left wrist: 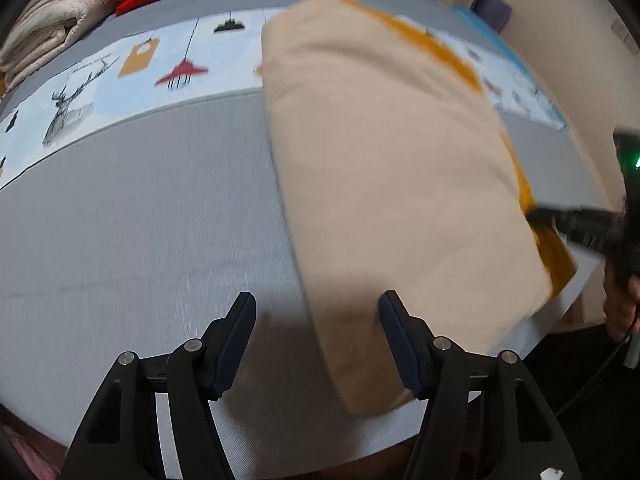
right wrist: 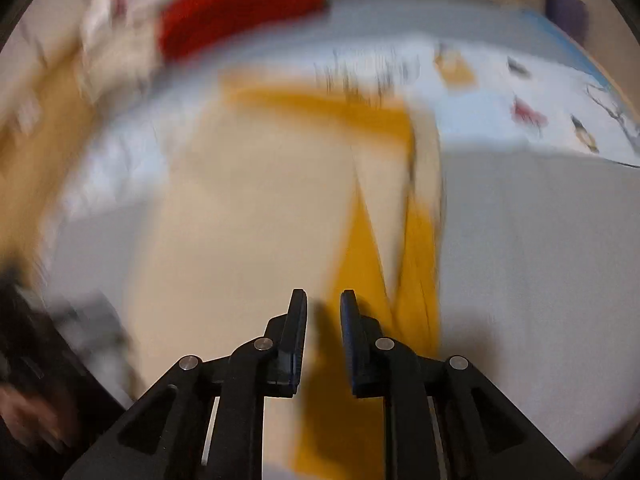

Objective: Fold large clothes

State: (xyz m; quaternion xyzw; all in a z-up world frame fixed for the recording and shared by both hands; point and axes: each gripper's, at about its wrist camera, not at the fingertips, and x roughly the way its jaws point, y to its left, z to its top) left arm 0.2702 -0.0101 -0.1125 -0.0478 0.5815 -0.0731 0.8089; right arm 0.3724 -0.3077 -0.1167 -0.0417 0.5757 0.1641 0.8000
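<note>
Where folded, soft beige-and-mustard garment (left wrist: 392, 184)

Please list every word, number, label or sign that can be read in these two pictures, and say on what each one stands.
No text can be read.
Printed band on the grey bed cover: a faint line of lettering above the deer, too small and blurred to read.
Right wrist view: motion blur hides everything.

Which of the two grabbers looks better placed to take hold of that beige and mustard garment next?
Probably the right gripper: its narrowly parted jaws hang directly over the garment's mustard edge. The left gripper stands wide open at the beige side, one finger over bare grey bed cover.
</note>
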